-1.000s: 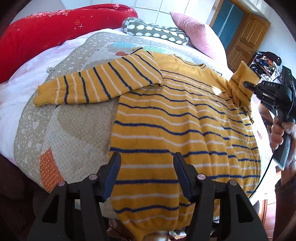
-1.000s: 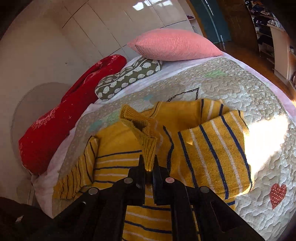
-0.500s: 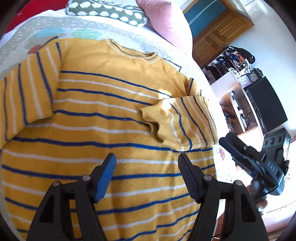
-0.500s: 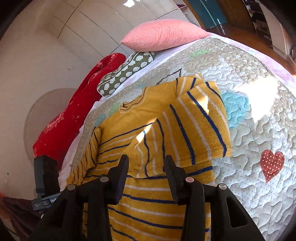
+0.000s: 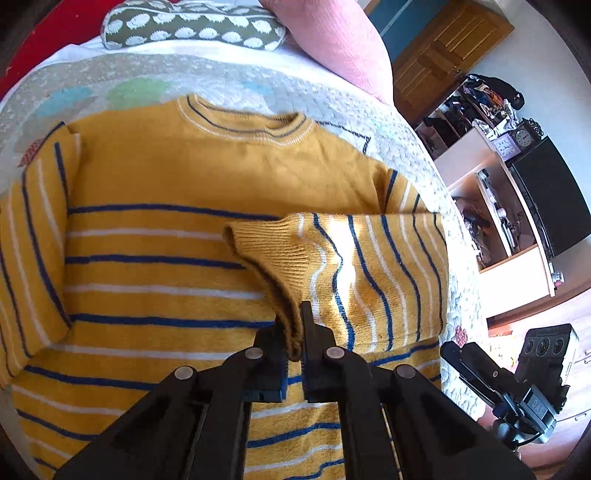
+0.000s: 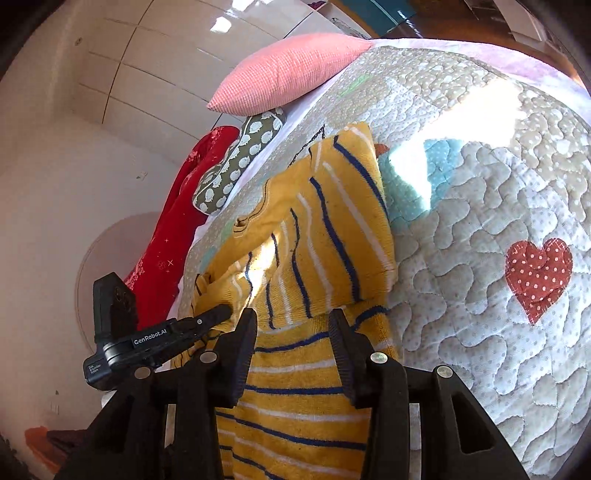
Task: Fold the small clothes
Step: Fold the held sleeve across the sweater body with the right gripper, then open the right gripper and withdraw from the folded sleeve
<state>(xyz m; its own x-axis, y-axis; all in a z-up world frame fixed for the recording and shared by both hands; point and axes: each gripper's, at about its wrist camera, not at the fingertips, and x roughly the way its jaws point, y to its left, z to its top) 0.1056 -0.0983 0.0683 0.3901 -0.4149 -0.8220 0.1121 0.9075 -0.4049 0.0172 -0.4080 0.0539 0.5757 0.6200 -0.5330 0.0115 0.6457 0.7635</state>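
Observation:
A yellow sweater [image 5: 177, 206] with blue and white stripes lies flat on the quilted bed. Its right sleeve [image 5: 354, 273] is folded in across the chest. My left gripper [image 5: 292, 325] is shut on the ribbed cuff [image 5: 284, 295] of that sleeve. In the right wrist view the sweater [image 6: 314, 398] lies under my right gripper [image 6: 291, 332], which is open and empty just above the body below the folded sleeve [image 6: 332, 236]. The left gripper [image 6: 218, 314] shows there too, at the cuff. The other sleeve [image 5: 33, 236] lies along the left side.
The quilt [image 6: 480, 206] has a red heart patch [image 6: 537, 273] right of the sweater. A pink pillow [image 6: 288, 74], a patterned cushion [image 5: 192, 26] and a red bolster [image 6: 177, 221] lie at the head. Shelves and a door [image 5: 443, 55] stand to the right.
The right gripper let go of the sleeve cuff after laying it across the chest and drew back open. The left gripper moved in and shut on that cuff.

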